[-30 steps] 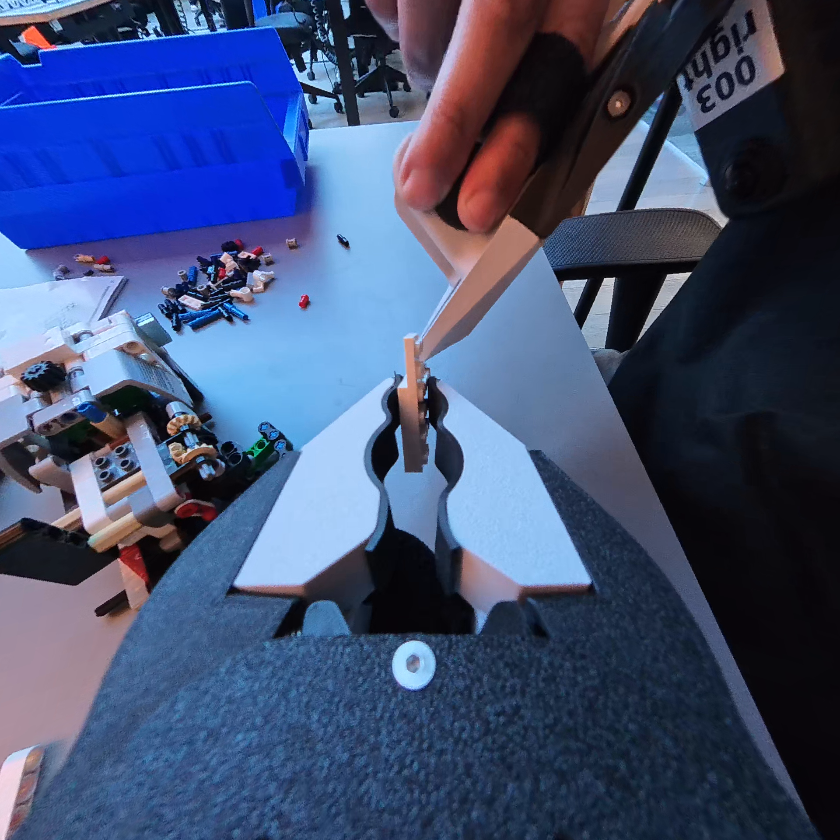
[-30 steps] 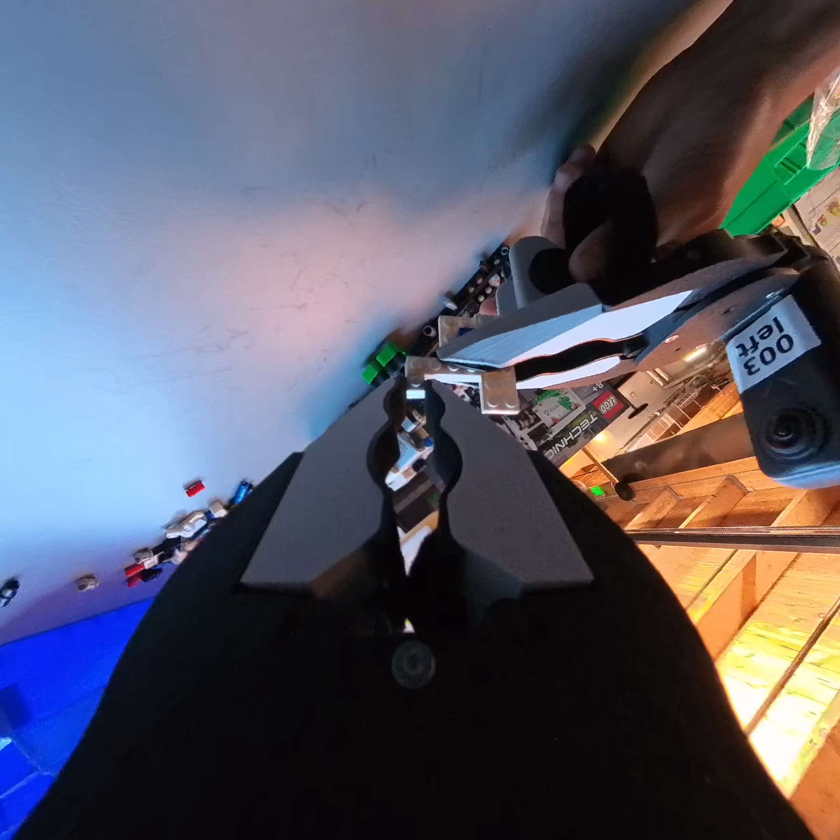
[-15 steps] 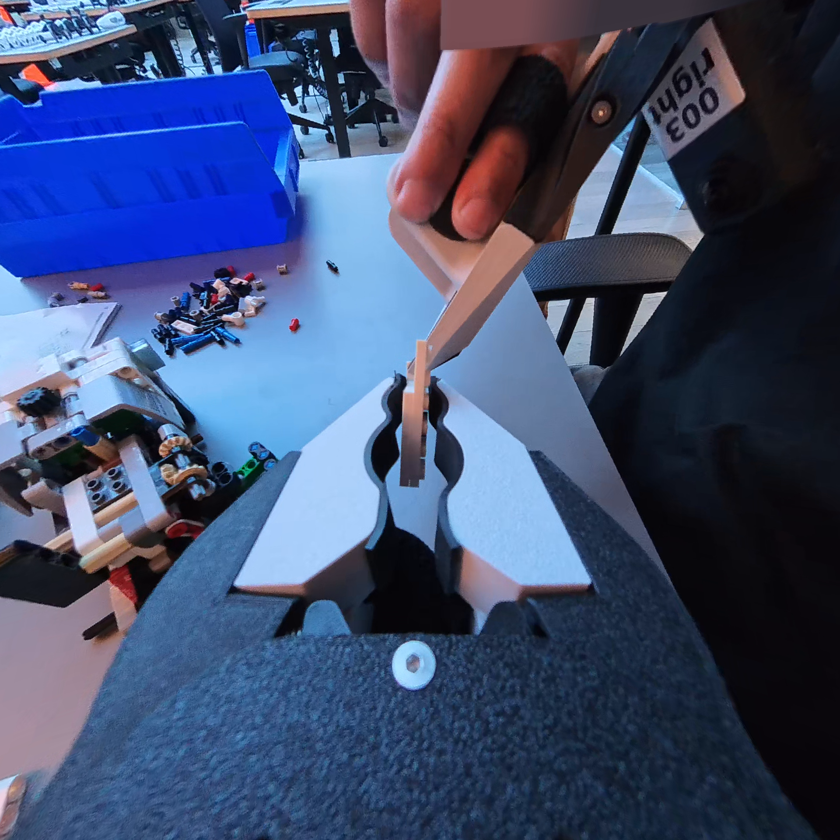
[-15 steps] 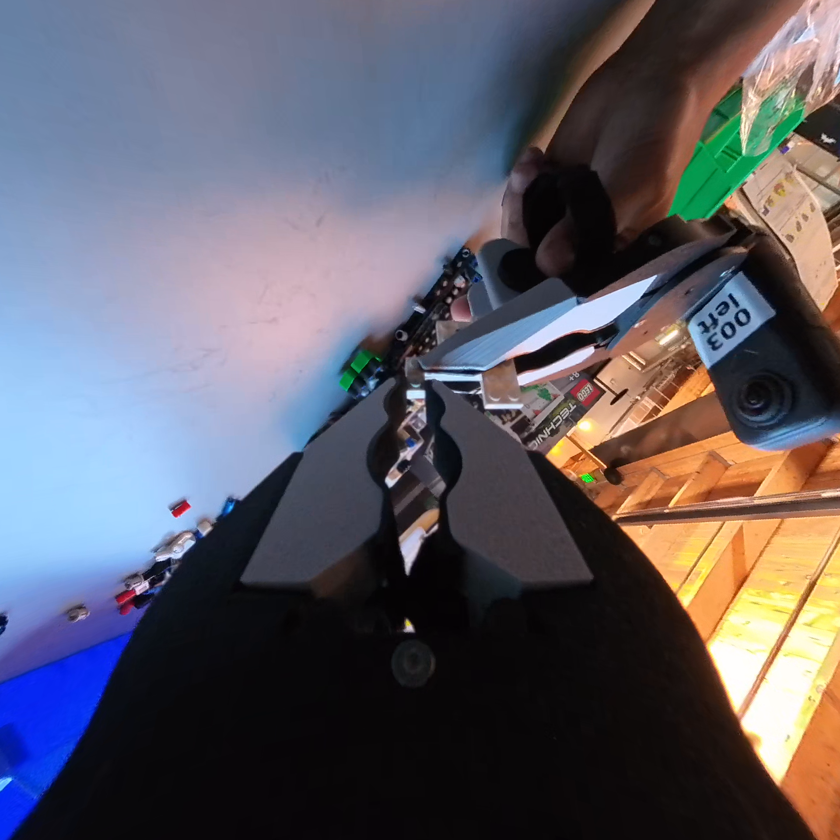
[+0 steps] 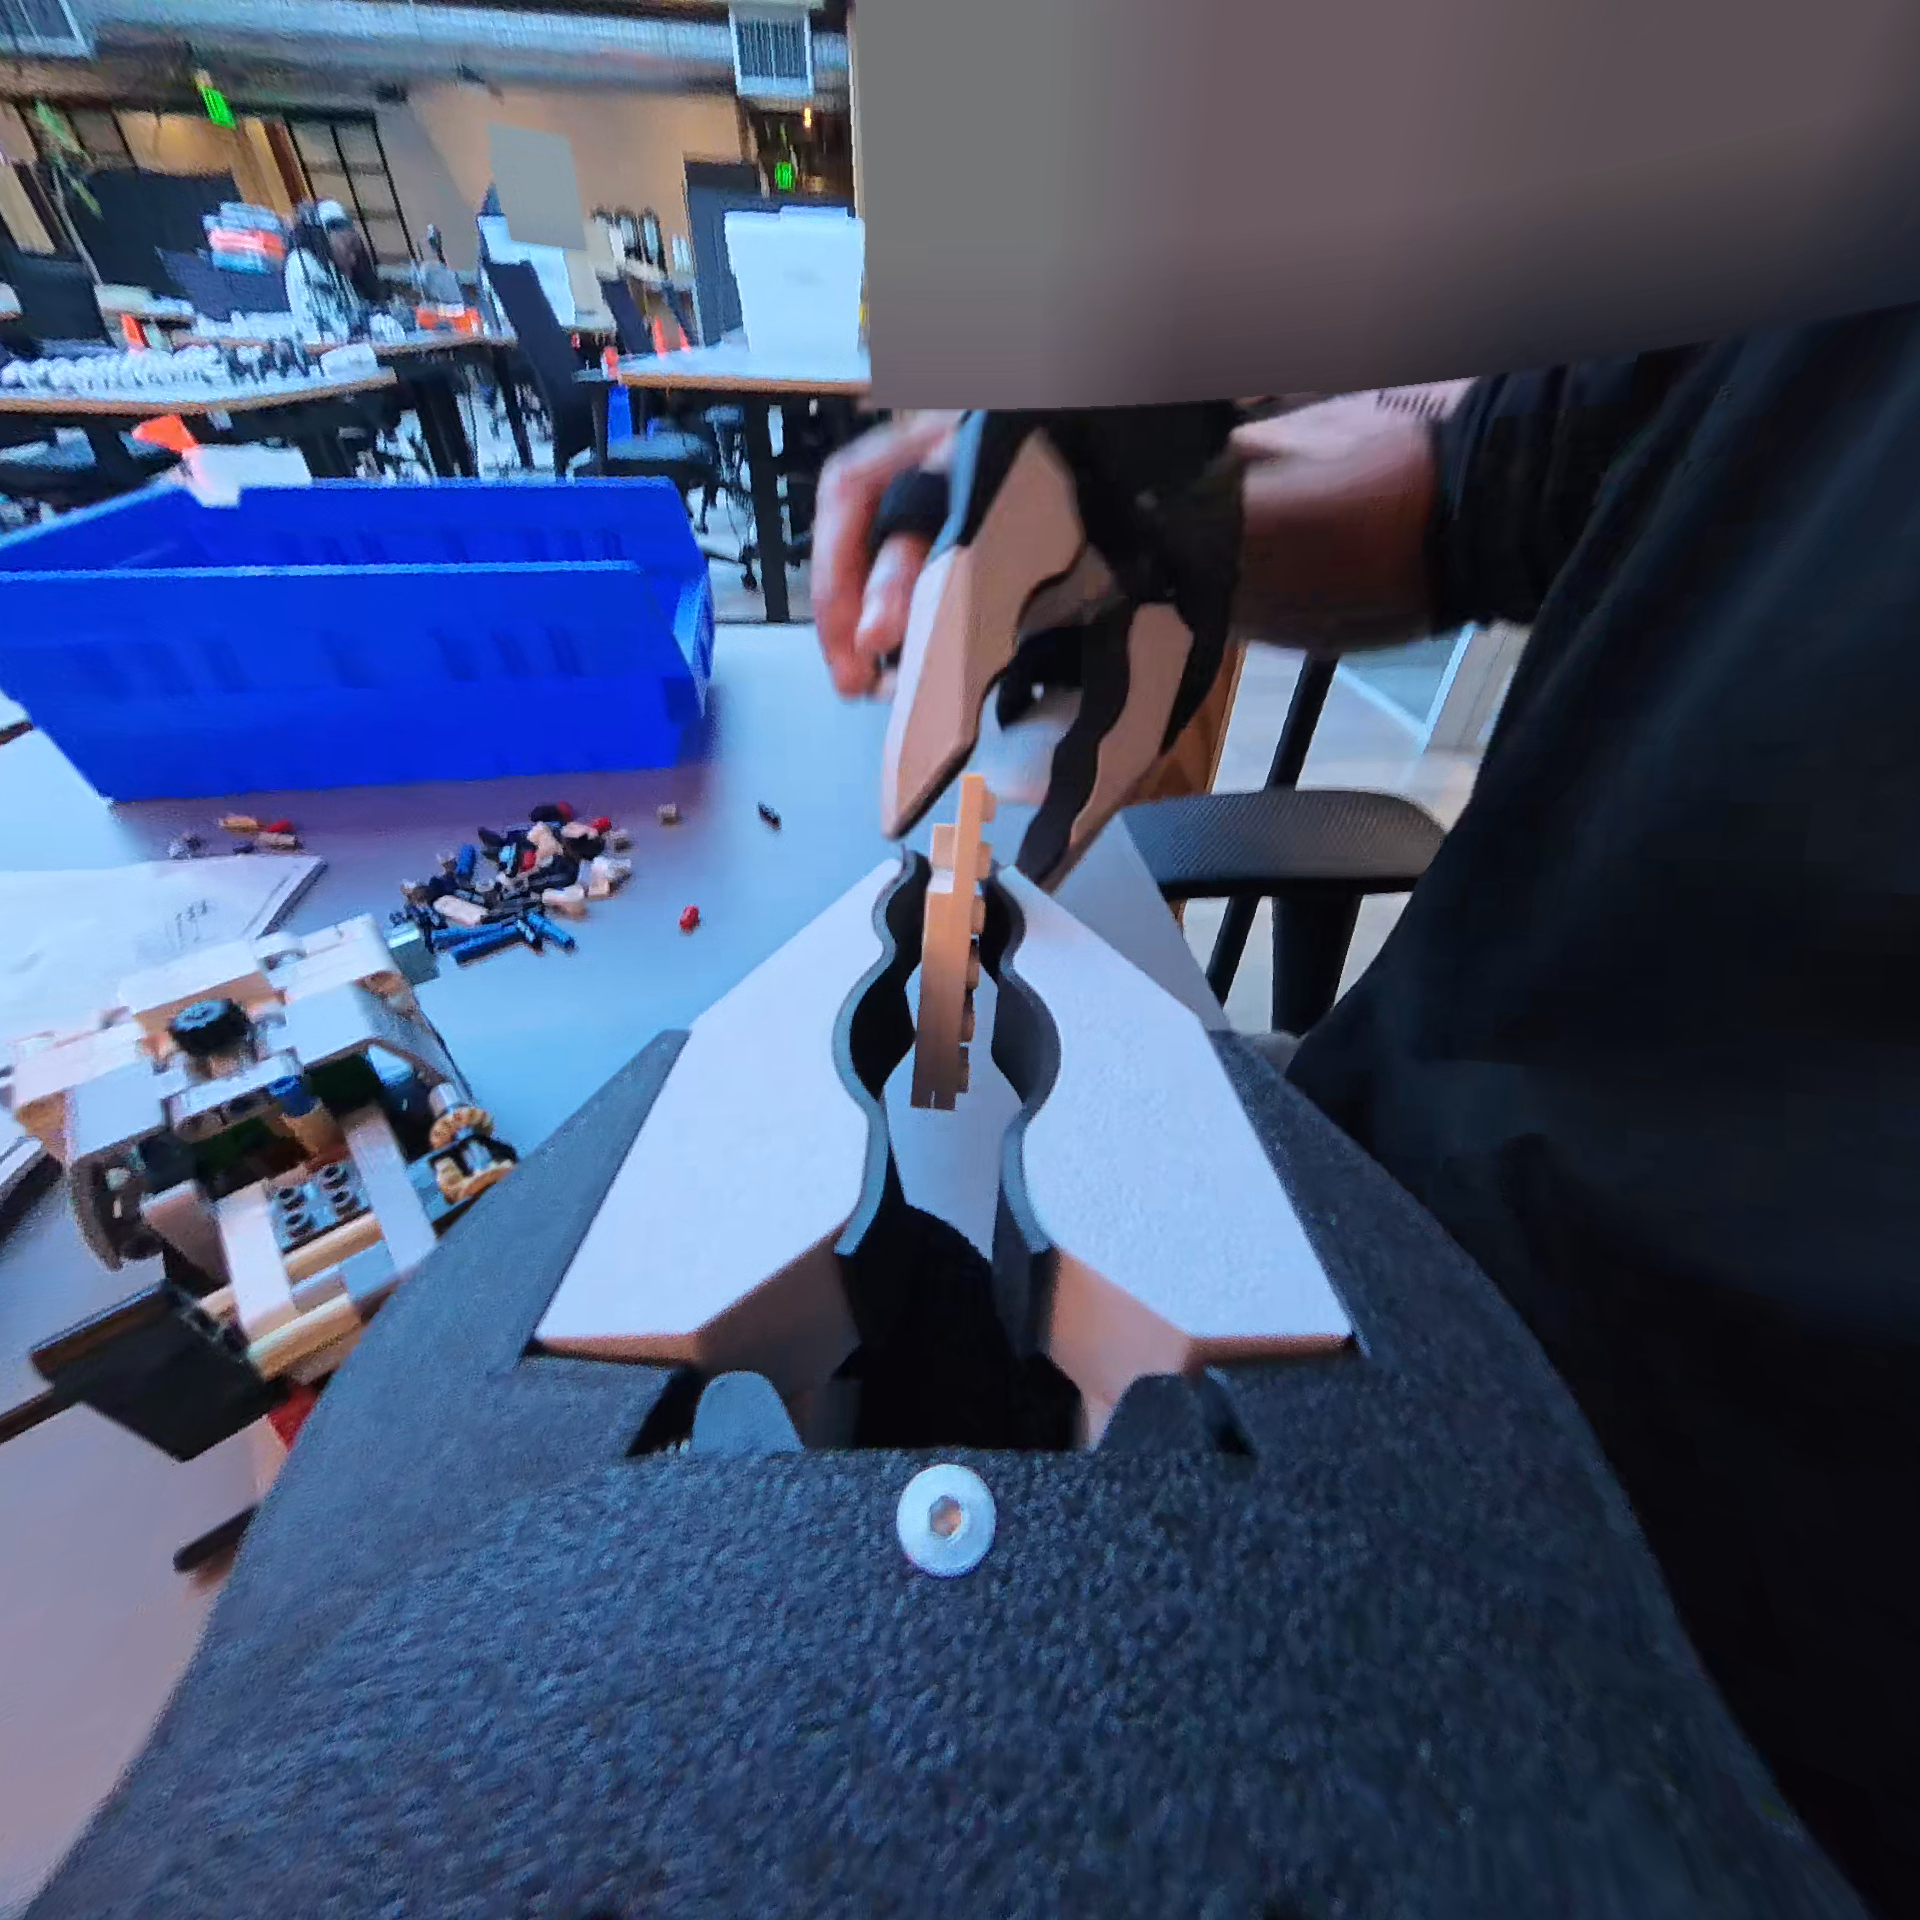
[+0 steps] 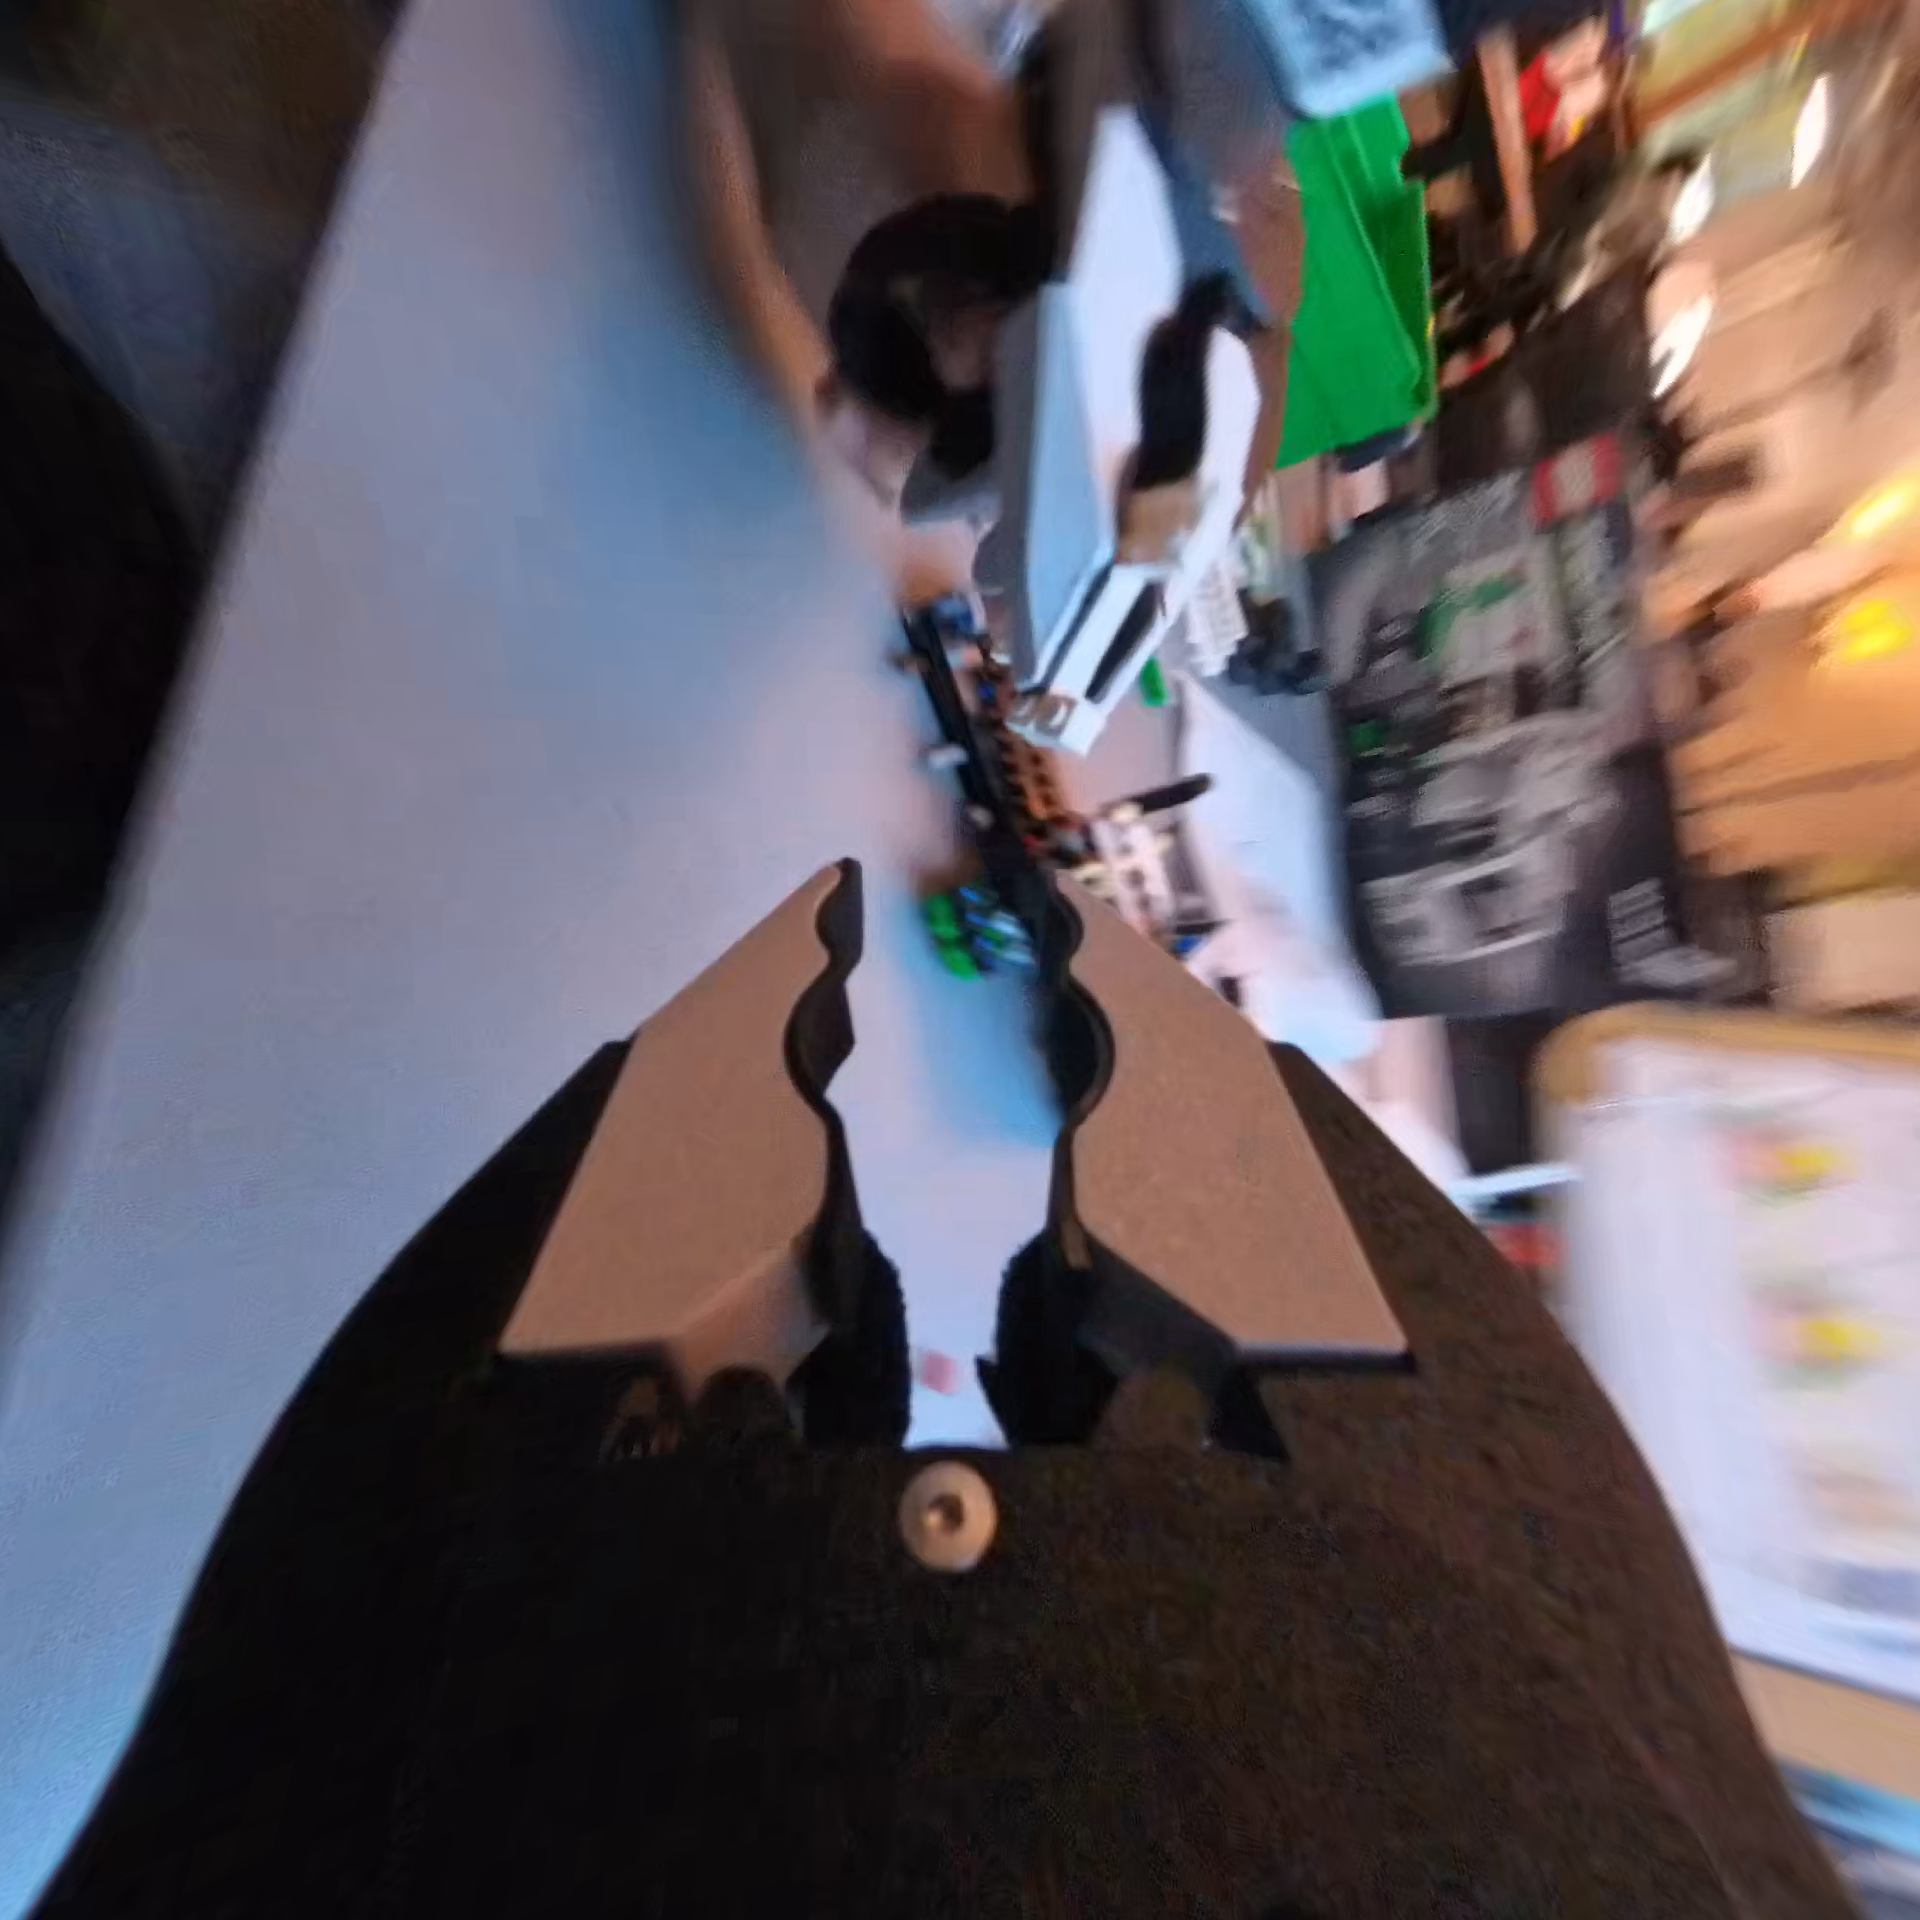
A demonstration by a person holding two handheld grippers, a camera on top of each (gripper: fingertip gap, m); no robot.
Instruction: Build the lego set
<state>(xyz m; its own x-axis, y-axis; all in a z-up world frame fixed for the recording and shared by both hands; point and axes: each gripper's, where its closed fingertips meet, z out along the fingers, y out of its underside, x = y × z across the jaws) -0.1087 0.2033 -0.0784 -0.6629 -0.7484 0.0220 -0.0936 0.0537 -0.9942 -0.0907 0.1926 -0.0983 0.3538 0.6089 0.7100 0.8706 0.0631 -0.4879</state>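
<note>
Two tools: both over the grey bench (image 5: 582, 997)
Left tool (image 5: 948, 883): nearly closed, pinching a tan plate (image 5: 951, 966) upright
Right tool (image 6: 956, 894): spread apart, empty
Model (image 5: 260, 1122): left on the bench

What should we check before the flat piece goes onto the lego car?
1. Left gripper shut on the flat plate: ok.
2. Plate standing on edge, straight between the fingers: ok.
3. Right gripper open and empty: ok.
4. Right gripper clear of the plate: ok, just beyond it.
5. Half-built model on the table, within view: ok.
6. The exact spot on the model for the plate: cannot tell.
</note>
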